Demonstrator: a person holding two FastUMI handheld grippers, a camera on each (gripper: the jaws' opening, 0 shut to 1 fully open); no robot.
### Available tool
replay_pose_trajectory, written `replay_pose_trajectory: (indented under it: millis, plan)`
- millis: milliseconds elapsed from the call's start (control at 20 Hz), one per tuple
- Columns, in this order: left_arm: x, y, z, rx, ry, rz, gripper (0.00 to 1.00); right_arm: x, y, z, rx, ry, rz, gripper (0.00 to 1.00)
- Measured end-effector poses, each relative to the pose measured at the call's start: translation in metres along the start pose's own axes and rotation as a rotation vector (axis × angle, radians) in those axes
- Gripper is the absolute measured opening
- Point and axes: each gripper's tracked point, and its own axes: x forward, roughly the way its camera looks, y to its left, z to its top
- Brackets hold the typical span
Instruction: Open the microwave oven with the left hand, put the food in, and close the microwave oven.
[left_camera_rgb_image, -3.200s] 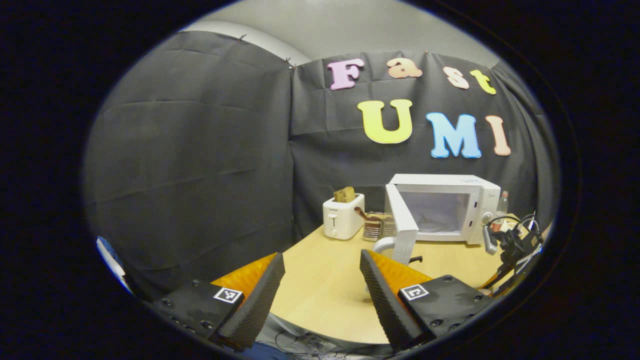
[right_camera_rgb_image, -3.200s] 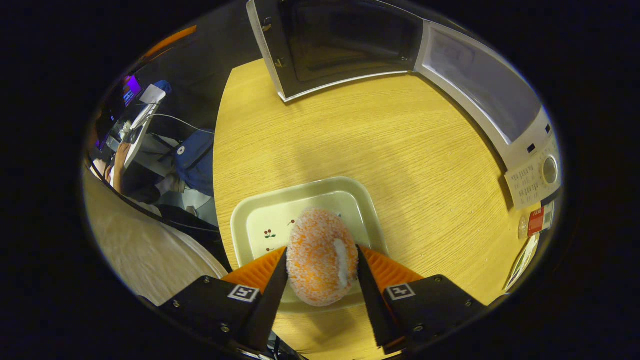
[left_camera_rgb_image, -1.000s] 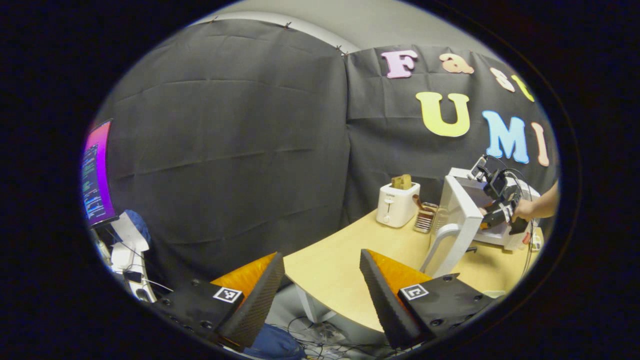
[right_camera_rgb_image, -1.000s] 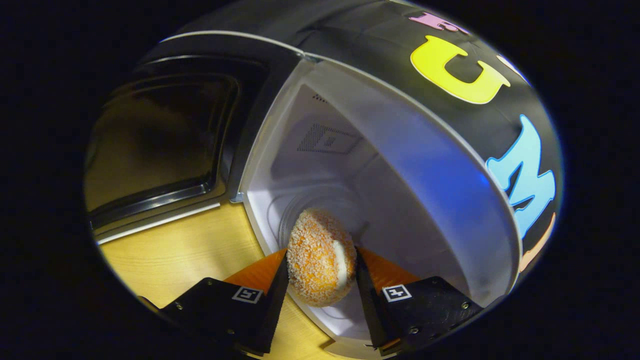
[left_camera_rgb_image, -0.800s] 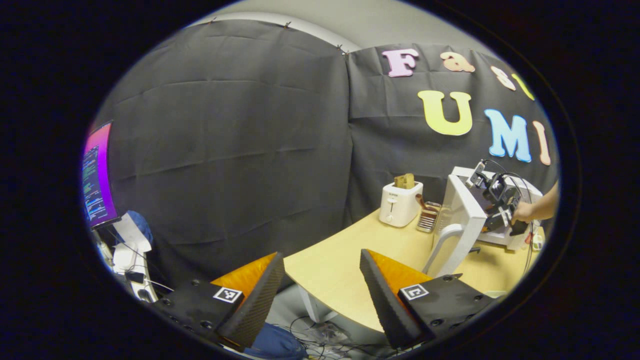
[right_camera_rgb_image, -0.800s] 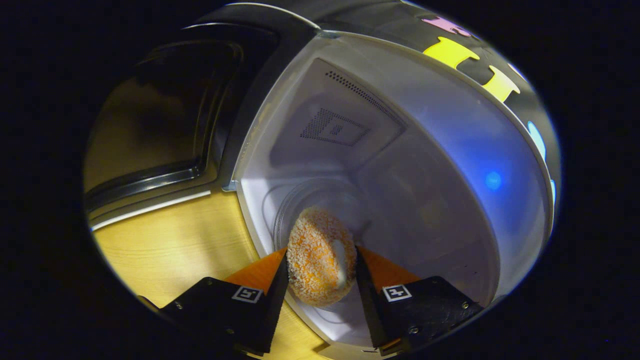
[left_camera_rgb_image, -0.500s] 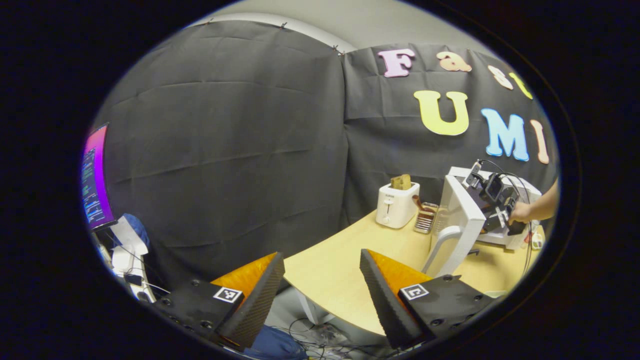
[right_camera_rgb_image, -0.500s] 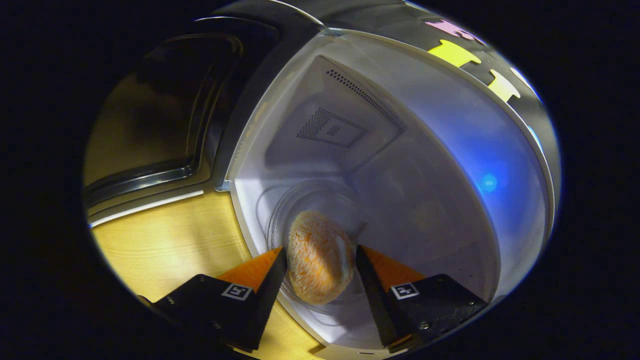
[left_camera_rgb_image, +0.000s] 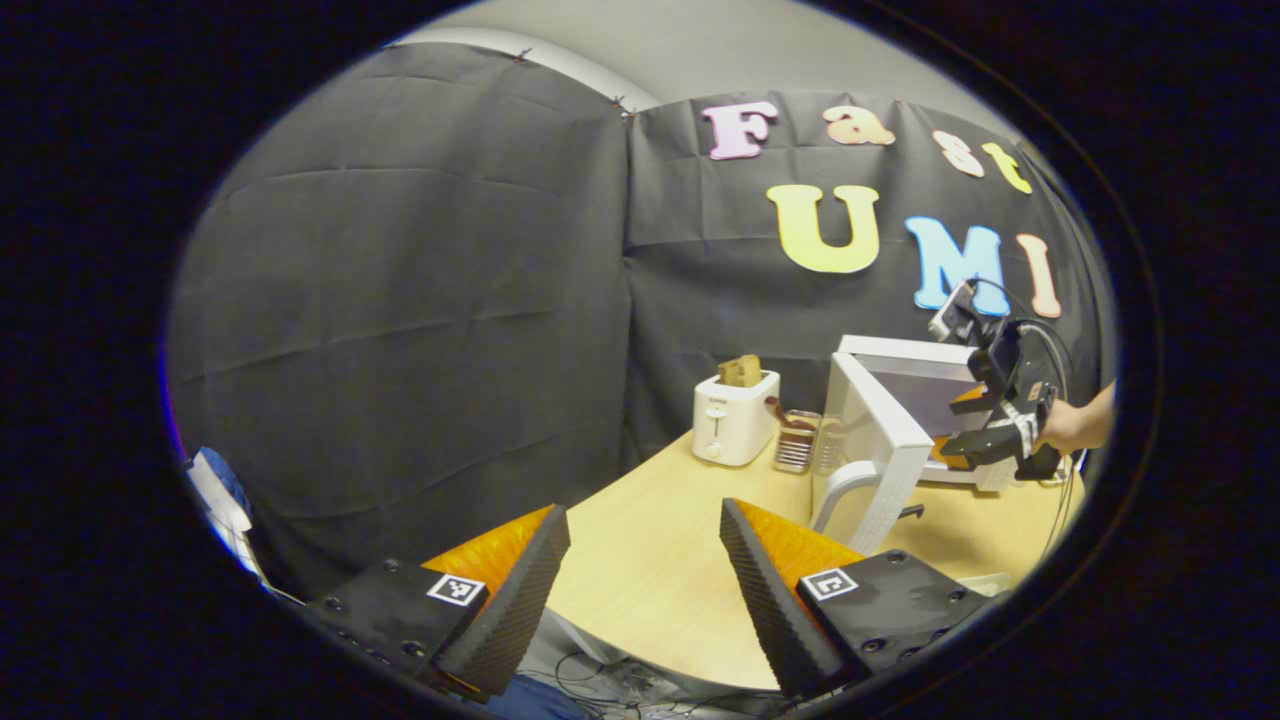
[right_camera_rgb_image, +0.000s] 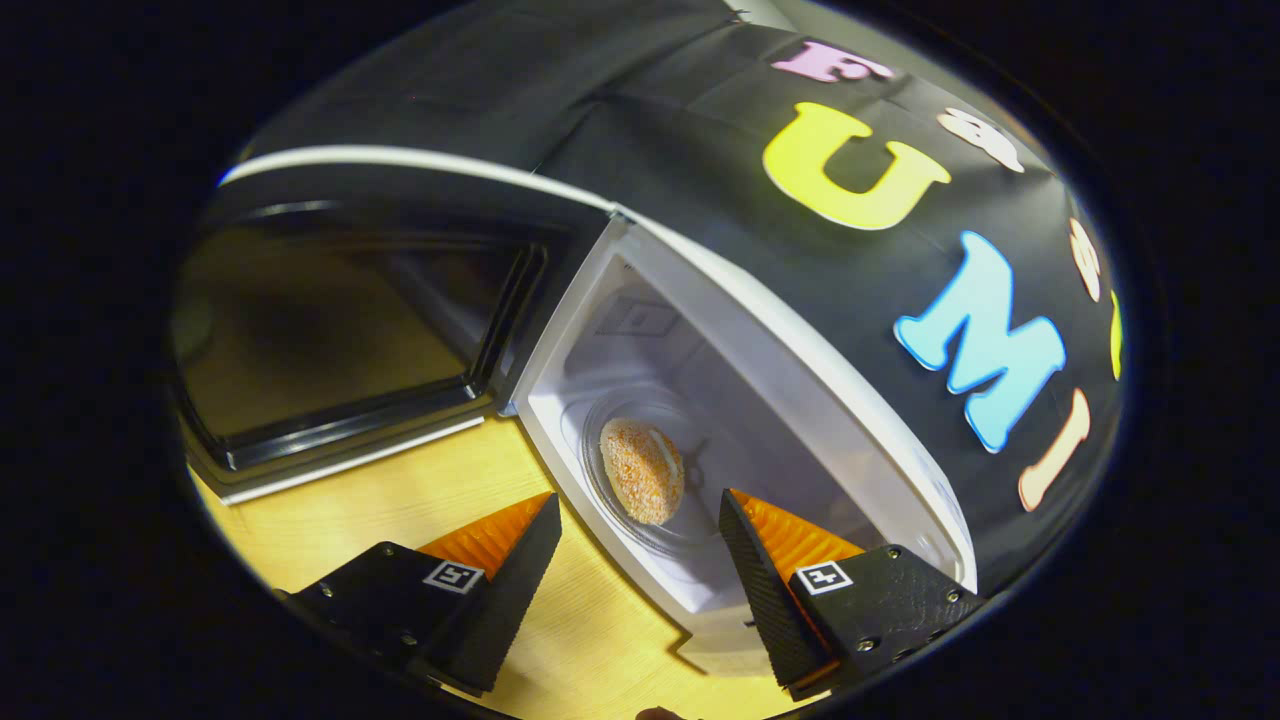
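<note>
Food (right_camera_rgb_image: 642, 469) now released, resting on glass turntable (right_camera_rgb_image: 615, 495) inside microwave (right_camera_rgb_image: 760, 400); right tongs (right_camera_rgb_image: 640, 560) wide open, empty, backed out. Left tongs (left_camera_rgb_image: 645, 575) open, empty, off worktop (left_camera_rgb_image: 650, 570). Door (left_camera_rgb_image: 880, 440) closing left.

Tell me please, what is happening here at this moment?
A person is loading a microwave using two hand-held grippers. The round breaded food now lies on the glass plate inside the microwave, and the right gripper is open just outside the opening, holding nothing. The microwave door stands open. The left gripper is open too, over the near edge of the wooden table, away from the door. Closing the door is the step not yet done.
</note>
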Motion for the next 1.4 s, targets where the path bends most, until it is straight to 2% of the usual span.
replay_pose_trajectory:
  millis: [200,350,400,550,700,850,900,950,1000,1050,1200,1400]
  plan:
    - [0.023,-0.015,0.01,0.032,-0.035,-0.09,1.0,-0.06,-0.017,0.016,0.168,-0.073,-0.061,0.98]
    - [0.043,-0.027,0.008,0.027,-0.042,-0.165,1.0,-0.104,-0.034,0.03,0.228,-0.132,-0.112,0.99]
    - [0.05,-0.031,0.004,0.028,-0.035,-0.185,0.97,-0.115,-0.037,0.032,0.244,-0.146,-0.124,0.99]
    - [0.069,-0.048,-0.01,0.023,-0.005,-0.263,0.95,-0.143,-0.037,0.026,0.298,-0.144,-0.14,0.97]
    - [0.089,-0.066,-0.018,0.019,0.013,-0.318,0.58,-0.165,-0.04,0.014,0.348,-0.127,-0.175,0.97]
    - [0.102,-0.082,-0.024,-0.001,0.033,-0.359,0.27,-0.186,-0.047,0.003,0.363,-0.124,-0.21,0.97]
    - [0.105,-0.09,-0.028,0.0,0.046,-0.379,0.12,-0.192,-0.051,0.0,0.368,-0.123,-0.223,0.97]
    - [0.106,-0.095,-0.03,0.011,0.052,-0.387,0.02,-0.198,-0.055,-0.004,0.373,-0.121,-0.236,0.97]
    - [0.109,-0.102,-0.033,0.029,0.061,-0.403,0.0,-0.204,-0.059,-0.006,0.378,-0.12,-0.246,0.97]
    - [0.109,-0.108,-0.035,0.049,0.067,-0.406,0.08,-0.209,-0.063,-0.01,0.377,-0.117,-0.263,0.97]
    - [0.113,-0.125,-0.041,0.09,0.073,-0.41,0.07,-0.22,-0.066,-0.027,0.381,-0.102,-0.287,0.97]
    - [0.101,-0.156,-0.037,0.083,0.083,-0.469,0.07,-0.231,-0.075,-0.042,0.378,-0.086,-0.309,0.97]
